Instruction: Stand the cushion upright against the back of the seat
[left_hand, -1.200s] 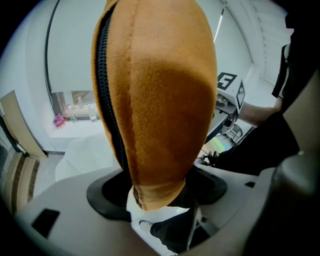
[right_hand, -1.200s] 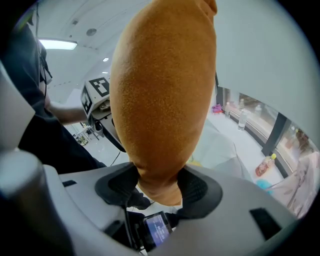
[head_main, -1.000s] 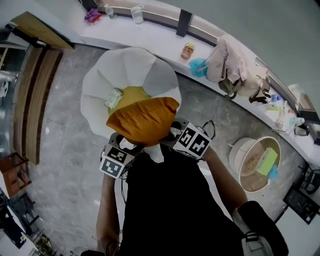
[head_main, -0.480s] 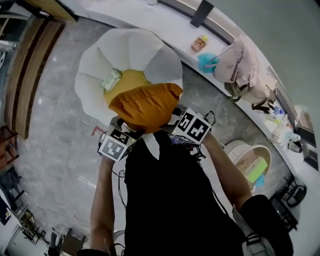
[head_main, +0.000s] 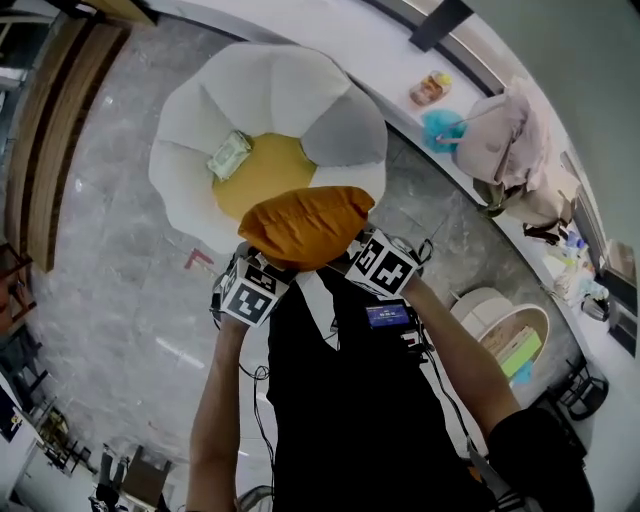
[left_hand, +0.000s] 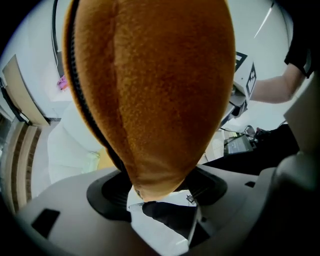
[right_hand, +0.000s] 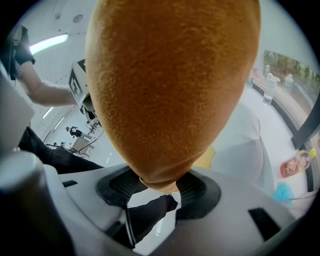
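Both grippers have sunk with the cushion since a second ago, and more of the yellow seat shows beyond it.

In the head view we see the orange cushion (head_main: 305, 225) held in the air at the centre of the frame, in front of the near rim of the white petal-shaped chair (head_main: 190, 120). Its long axis runs across the frame, from lower left to upper right, and its far edge points toward the seat (head_main: 265, 180). The left gripper (head_main: 262, 262) has its lower-left corner, and the right gripper (head_main: 352, 245) its lower-right corner. A pale green packet (head_main: 230, 155) lies at the seat's upper left, beside a grey petal (head_main: 345, 130) of the chair. Grey marble floor (head_main: 110, 250) surrounds the chair. A white ledge (head_main: 380, 50) crosses the upper right, with a heap of clothes (head_main: 510, 140) on it. A round tub (head_main: 500, 320) stands at the right.

In the left gripper view the jaws are clamped on a cushion corner. The cushion rises through the frame, with a dark zip (left_hand: 84, 102) down its left edge.

In the right gripper view the jaws are closing, and their pads press the other corner. The cushion fills the centre, and a bottle (right_hand: 270, 87) stands on the ledge at the right.
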